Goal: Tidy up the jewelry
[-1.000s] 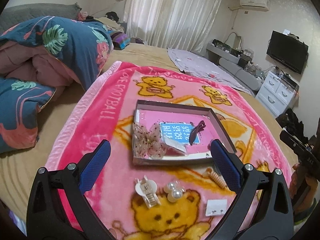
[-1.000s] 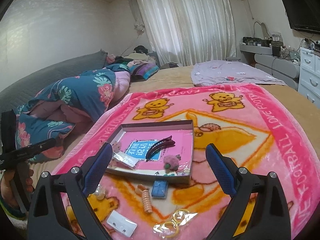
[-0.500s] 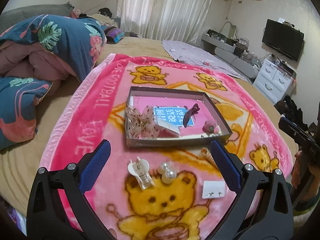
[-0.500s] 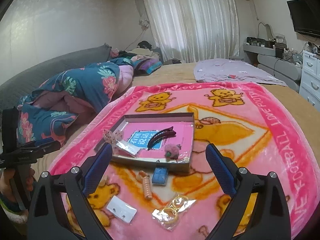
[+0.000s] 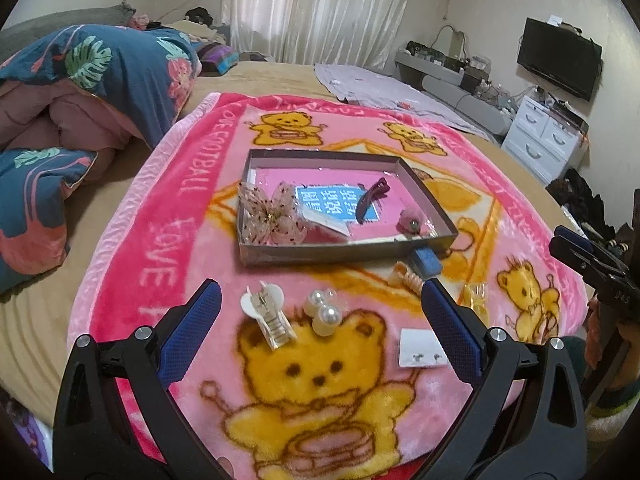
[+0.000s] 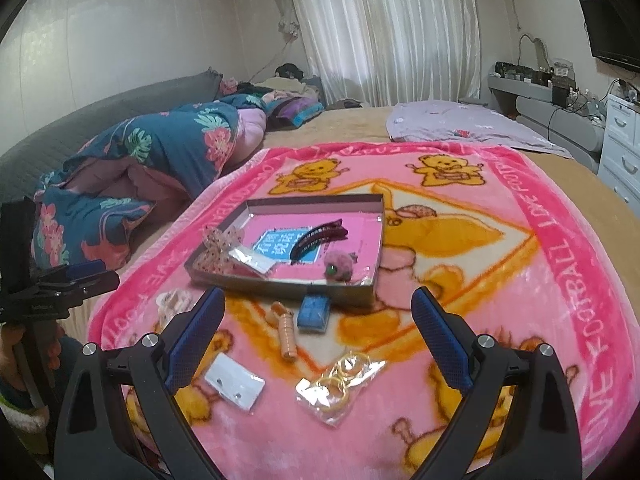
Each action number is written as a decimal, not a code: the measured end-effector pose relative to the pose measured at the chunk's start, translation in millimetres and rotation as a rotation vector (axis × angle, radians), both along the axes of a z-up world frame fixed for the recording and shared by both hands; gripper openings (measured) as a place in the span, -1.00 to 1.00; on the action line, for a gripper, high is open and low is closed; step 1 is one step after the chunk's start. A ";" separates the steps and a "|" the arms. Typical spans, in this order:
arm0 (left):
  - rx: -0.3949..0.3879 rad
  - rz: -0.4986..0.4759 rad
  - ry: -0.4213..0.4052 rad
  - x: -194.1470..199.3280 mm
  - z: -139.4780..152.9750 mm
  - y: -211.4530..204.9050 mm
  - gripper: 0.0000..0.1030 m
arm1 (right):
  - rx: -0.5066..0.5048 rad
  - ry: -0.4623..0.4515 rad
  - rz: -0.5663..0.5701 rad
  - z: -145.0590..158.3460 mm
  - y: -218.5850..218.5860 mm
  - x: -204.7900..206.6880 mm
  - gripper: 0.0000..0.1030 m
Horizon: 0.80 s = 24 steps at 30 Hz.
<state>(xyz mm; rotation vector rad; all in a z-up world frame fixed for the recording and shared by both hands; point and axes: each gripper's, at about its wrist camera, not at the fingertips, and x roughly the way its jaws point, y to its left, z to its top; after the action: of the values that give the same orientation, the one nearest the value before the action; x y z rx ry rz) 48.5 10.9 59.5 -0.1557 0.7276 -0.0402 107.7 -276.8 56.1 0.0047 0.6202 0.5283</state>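
A shallow grey box lies on a pink bear blanket. It holds a sheer bow, a dark hair clip and a pink fuzzy piece. In front of the box lie a white claw clip, pearl earrings, a white earring card, a peach spiral tie, a blue block and a bag of gold rings. My left gripper is open and empty above the loose pieces. My right gripper is open and empty too.
The blanket lies on a tan bed. A bundled floral quilt is at the left, a lilac sheet at the far side. White drawers and a TV stand to the right.
Both grippers have pulled back and up from the box, so more of the blanket and the loose pieces show. Both stay open and empty.
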 end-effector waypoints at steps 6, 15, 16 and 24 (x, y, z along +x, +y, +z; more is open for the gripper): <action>0.021 -0.032 0.033 -3.3 -12.4 -12.7 0.82 | -0.023 0.033 0.009 -13.3 0.3 -5.2 0.82; 0.051 -0.064 0.066 -3.4 -25.0 -24.8 0.82 | -0.042 0.119 0.000 -35.4 -3.5 -0.2 0.82; 0.053 -0.067 0.069 -3.5 -26.1 -26.0 0.82 | -0.042 0.132 -0.003 -38.5 -4.1 1.7 0.82; 0.075 -0.096 0.087 0.4 -37.2 -44.3 0.82 | -0.063 0.188 -0.011 -55.3 -6.7 6.1 0.82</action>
<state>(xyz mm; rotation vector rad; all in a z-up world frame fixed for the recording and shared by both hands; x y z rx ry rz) 48.9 -33.4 22.3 -0.0507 0.8220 -0.0977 113.8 -283.5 0.8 -0.0014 0.8195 0.5008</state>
